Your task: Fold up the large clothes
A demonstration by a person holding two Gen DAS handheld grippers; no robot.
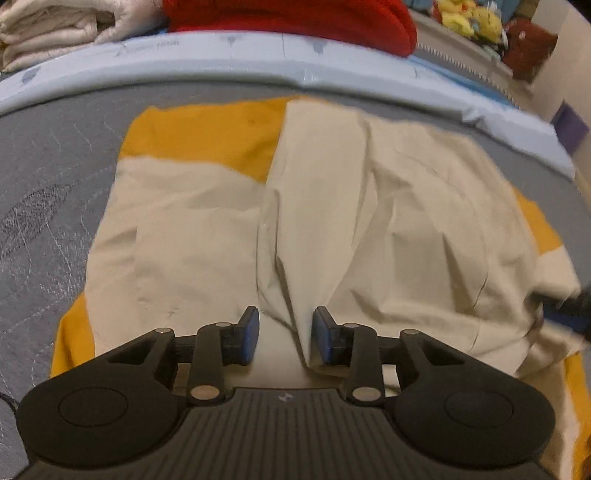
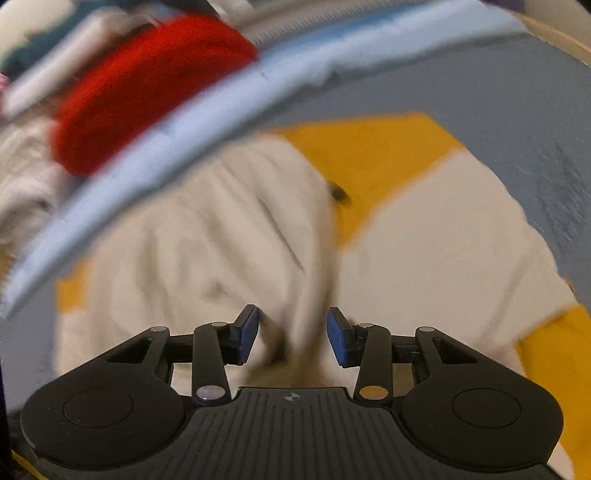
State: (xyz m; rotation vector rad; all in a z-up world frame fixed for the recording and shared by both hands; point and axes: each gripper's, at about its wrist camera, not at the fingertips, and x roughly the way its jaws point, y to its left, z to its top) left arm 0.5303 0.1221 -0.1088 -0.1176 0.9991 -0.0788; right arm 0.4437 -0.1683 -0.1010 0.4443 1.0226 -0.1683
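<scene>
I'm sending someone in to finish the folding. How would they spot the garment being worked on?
Look at the grey quilted bed with the pale blue band along its far edge. The garment lies spread in the middle of it, in front of a red bundle and folded white bedding. It alone is cream with mustard-yellow panels.

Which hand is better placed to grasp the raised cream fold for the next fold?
Probably the left. The left gripper is open with the raised fold of the cream and yellow garment sharply visible between its fingers. The right gripper is also open, but its view is blurred.
</scene>
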